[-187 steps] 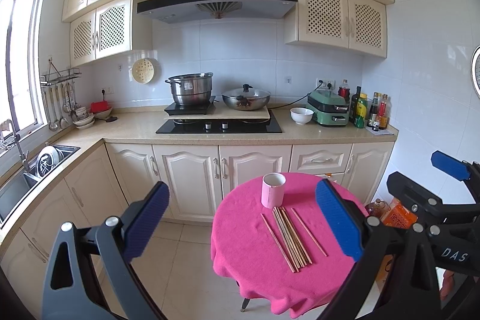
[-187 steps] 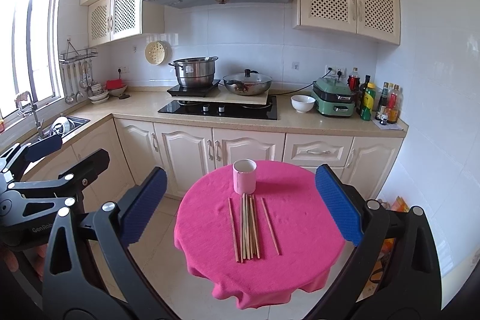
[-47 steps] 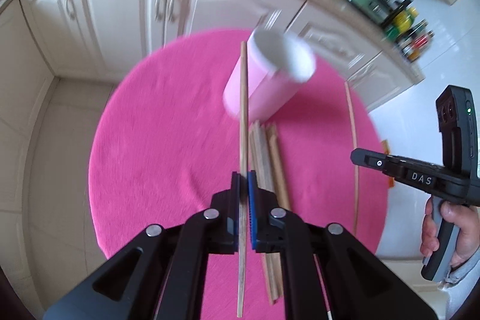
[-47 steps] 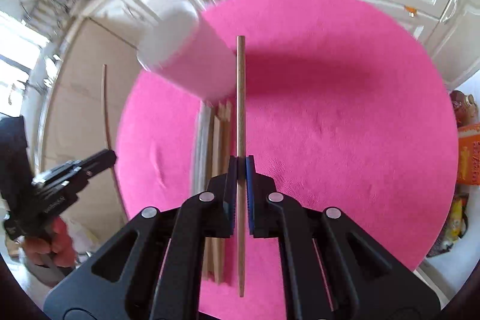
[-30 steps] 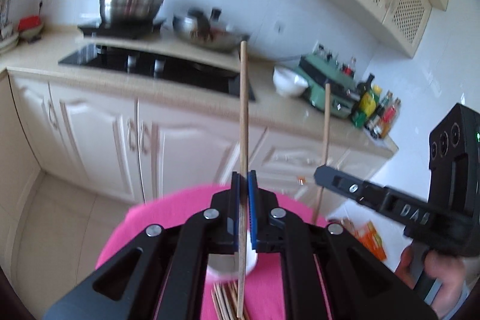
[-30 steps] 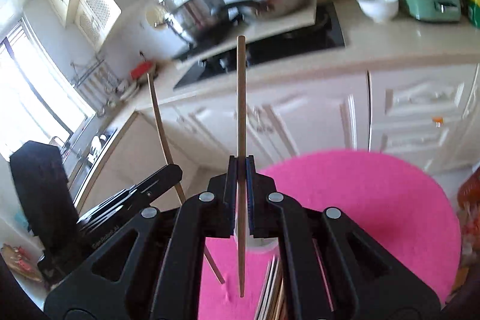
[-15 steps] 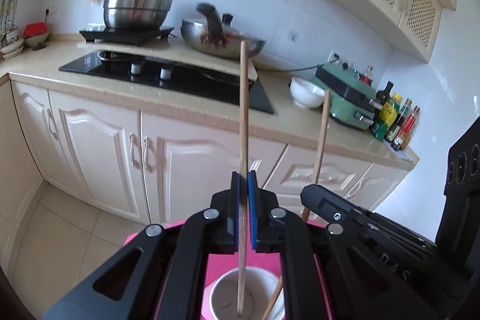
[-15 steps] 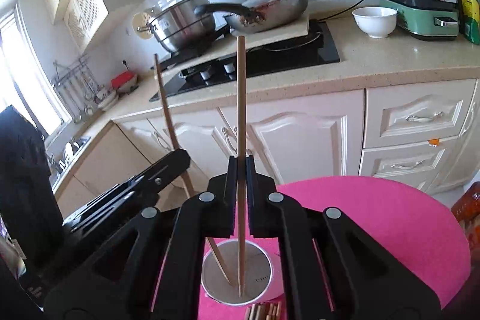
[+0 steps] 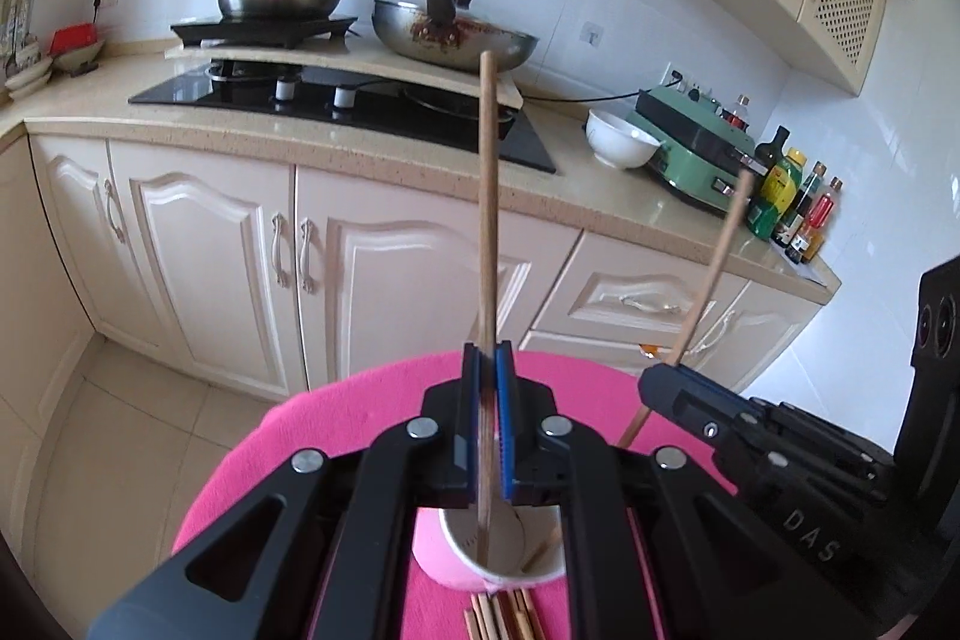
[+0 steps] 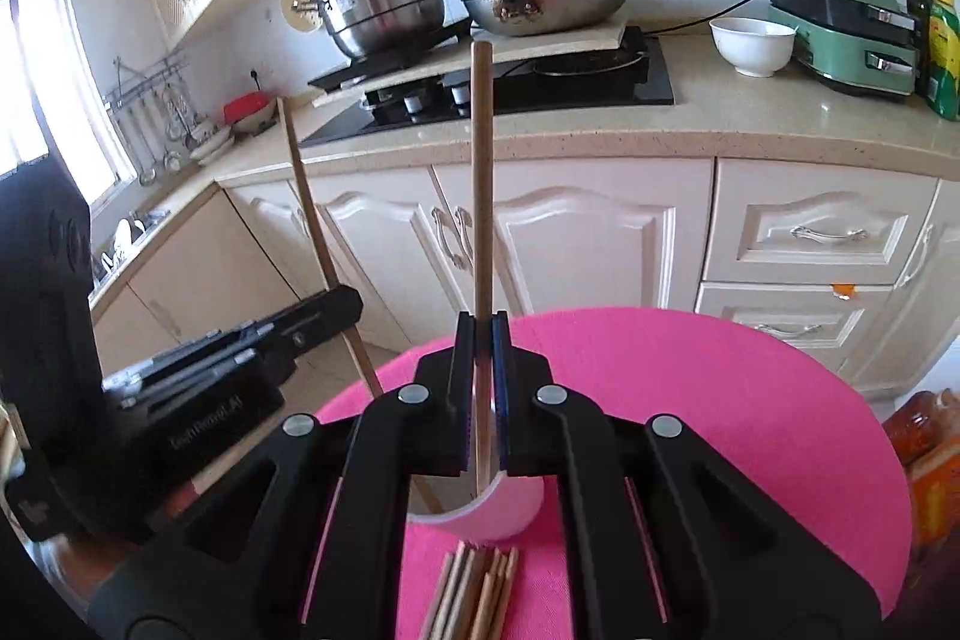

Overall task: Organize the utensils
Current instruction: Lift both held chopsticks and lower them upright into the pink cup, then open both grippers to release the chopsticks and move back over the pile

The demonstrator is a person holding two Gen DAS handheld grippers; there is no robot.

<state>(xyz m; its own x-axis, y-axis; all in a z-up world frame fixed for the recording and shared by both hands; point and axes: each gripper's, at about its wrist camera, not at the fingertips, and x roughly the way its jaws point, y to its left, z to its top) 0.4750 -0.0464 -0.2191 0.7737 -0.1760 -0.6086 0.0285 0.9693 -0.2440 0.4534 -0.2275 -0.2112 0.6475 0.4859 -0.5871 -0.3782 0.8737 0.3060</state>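
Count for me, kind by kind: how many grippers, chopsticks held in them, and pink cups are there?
Grippers: 2, the left gripper and the right gripper
Held chopsticks: 2, the left chopstick and the right chopstick
Pink cup: 1
Total: 5
The loose chopsticks in front of the cup are cut off, so they are not counted.

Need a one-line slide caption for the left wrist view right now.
Left hand-held gripper lowers a wooden chopstick into the pink cup while the right hand-held gripper's chopstick also enters it.

I note two wooden chopsticks point(image 9: 487, 220) point(image 10: 480, 196) standing in the pink cup point(image 9: 456, 556); remaining chopsticks point(image 10: 474, 592) lie bundled on the tablecloth beside it.
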